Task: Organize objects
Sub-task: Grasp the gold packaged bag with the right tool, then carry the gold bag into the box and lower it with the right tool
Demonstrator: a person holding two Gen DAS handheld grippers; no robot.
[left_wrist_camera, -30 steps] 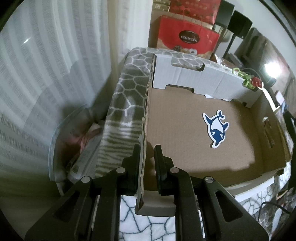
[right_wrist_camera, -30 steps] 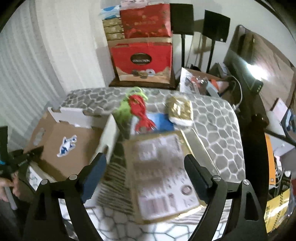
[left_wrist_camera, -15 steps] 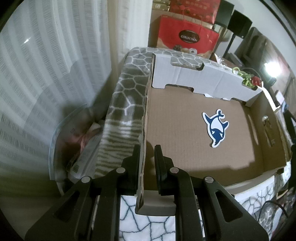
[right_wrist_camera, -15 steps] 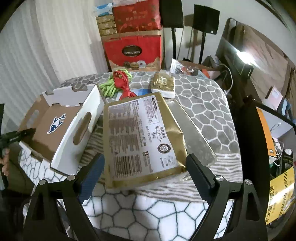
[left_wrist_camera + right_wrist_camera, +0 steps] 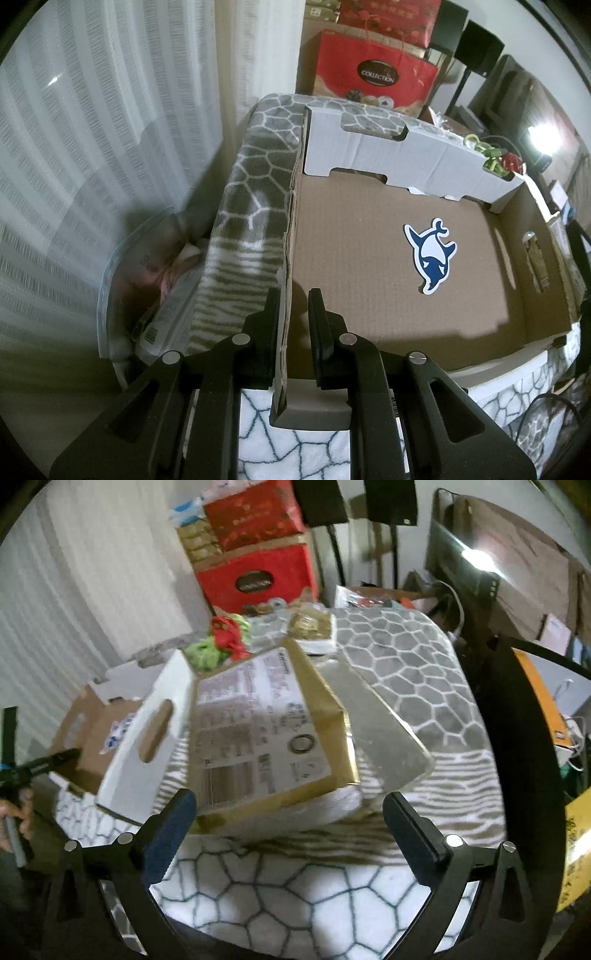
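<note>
Lying flat on the blanket (image 5: 388, 672), the gold packet (image 5: 266, 731) sits straight ahead of my right gripper (image 5: 291, 834) and just beyond its tips, long axis running away from me and tipped a little left — so I'd take it across the near short edge. The jaws have just been opening and stand wide, nothing between them. The cardboard box (image 5: 147, 738) is just left of the packet. My left gripper (image 5: 293, 325) is clamped on the box's side wall (image 5: 286, 295), steadying it
</note>
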